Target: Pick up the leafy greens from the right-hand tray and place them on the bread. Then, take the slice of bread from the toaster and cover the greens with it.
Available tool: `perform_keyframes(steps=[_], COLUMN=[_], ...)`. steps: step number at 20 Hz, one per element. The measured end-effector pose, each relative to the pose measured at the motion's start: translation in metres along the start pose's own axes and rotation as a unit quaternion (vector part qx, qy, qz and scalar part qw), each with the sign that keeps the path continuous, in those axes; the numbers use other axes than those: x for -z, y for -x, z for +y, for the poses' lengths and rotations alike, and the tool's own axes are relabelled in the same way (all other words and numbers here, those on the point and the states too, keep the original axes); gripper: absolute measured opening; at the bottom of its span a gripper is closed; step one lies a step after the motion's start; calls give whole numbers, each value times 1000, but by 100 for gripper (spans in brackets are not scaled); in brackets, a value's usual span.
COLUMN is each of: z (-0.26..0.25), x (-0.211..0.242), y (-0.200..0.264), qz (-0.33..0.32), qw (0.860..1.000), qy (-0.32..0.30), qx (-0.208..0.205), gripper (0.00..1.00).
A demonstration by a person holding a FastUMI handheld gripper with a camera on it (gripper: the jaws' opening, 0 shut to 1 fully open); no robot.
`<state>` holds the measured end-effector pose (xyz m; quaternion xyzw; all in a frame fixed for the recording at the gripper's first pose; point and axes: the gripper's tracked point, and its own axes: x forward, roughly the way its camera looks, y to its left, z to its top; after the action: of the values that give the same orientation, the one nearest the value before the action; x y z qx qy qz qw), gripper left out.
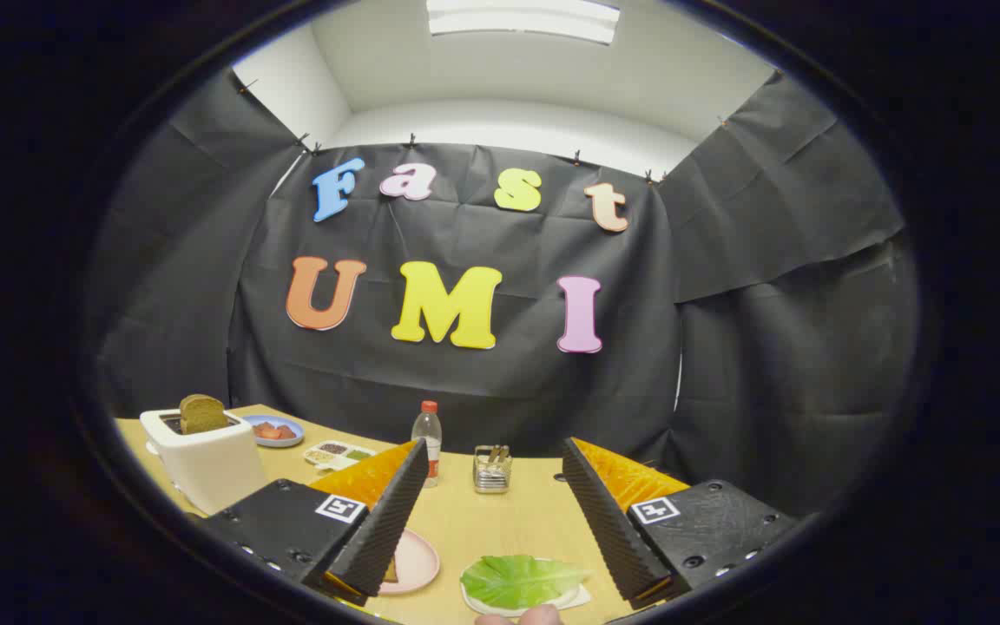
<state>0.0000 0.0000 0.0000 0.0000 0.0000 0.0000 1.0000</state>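
Observation:
My gripper [493, 512] is open, its two fingers spread wide above the wooden table [500, 521] with nothing between them. A green leaf of leafy greens [521, 580] lies on a white tray [576, 597] close in, between the fingers and nearer the right one. A pink plate [415, 562] sits beside the left finger, which hides most of it; a brown edge at the finger may be bread. A white toaster [207, 462] stands at the far left with a brown slice of bread [201, 413] sticking up from its slot.
Behind the toaster is a blue plate [274, 430] with red slices. A small divided dish [338, 452], a clear bottle with a red cap [428, 441] and a metal holder [492, 470] stand along the table's back. A fingertip [524, 616] shows just under the greens.

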Motion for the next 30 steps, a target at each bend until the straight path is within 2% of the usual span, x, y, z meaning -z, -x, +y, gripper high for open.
perform_keyframes(steps=[5,21,30], z=[-12,-28,-49], x=[-3,-11,6], y=[-1,4,8], qz=[-1,-7,7], qw=[1000,1000,1000], qy=[-9,-12,-5], qx=[15,21,22], gripper=[95,95,95])
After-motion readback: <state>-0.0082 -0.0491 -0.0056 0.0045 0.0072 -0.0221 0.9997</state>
